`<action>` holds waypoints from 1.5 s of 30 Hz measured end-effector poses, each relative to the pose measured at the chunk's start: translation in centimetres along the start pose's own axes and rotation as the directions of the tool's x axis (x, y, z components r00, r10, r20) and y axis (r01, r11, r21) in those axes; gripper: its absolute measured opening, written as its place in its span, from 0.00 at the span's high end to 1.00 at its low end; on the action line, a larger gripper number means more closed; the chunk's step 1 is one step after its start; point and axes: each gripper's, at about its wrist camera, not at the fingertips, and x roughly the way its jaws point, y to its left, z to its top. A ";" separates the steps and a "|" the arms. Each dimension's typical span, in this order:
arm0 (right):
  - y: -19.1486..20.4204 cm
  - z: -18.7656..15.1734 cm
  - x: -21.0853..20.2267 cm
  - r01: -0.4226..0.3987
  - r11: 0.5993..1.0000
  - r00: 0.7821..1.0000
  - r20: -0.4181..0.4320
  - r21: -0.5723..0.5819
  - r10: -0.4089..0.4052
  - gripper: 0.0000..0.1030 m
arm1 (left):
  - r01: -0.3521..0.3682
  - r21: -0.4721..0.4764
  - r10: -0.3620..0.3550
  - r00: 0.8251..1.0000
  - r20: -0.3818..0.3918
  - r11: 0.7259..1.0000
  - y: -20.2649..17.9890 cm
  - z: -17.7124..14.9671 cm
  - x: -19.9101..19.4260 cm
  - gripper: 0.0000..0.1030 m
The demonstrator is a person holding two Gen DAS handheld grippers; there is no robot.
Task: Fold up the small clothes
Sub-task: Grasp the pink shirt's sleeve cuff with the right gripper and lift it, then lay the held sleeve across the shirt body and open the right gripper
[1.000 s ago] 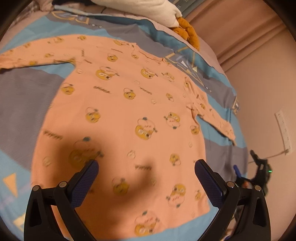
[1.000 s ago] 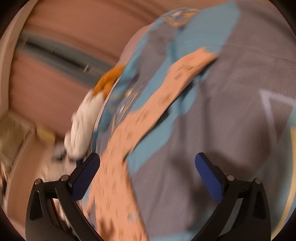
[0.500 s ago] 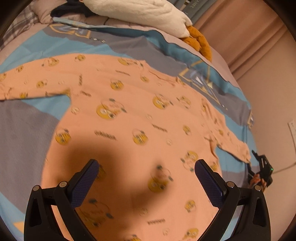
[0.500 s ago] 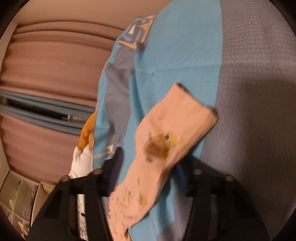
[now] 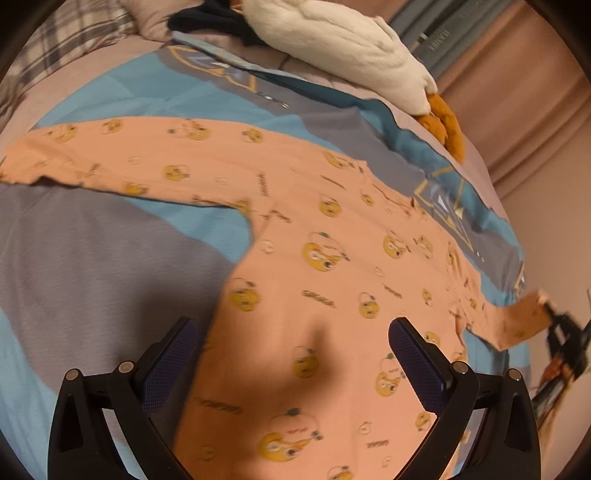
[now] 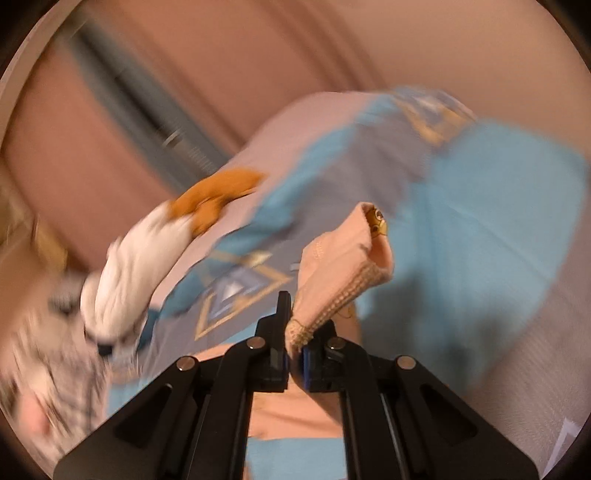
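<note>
A peach long-sleeved shirt (image 5: 314,295) with yellow cartoon prints lies flat on the blue and grey bed cover (image 5: 110,258), both sleeves spread out. My left gripper (image 5: 291,328) hovers open over the shirt's body, near the left armpit, with nothing between its fingers. My right gripper (image 6: 293,332) is shut on the ribbed cuff (image 6: 343,266) of the right sleeve and holds it lifted off the cover. In the left wrist view that cuff (image 5: 528,314) is raised at the far right, with the right gripper (image 5: 554,317) blurred behind it.
A white plush toy (image 5: 343,48) with orange feet (image 5: 443,125) lies along the bed's far side, next to a dark garment (image 5: 210,22) and a plaid pillow (image 5: 55,48). Curtains (image 5: 517,92) and a wall stand beyond the bed's right edge.
My right gripper went from wide open to shut on the sleeve cuff and lifted it. The left gripper slid across the shirt toward the left sleeve and stayed open.
</note>
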 end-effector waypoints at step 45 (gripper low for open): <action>21.9 -22.4 18.1 -0.224 0.839 0.849 -0.522 -0.496 -0.082 0.78 | 0.235 -0.391 -0.168 0.966 0.197 0.890 18.0 6.1 -2.9 0.01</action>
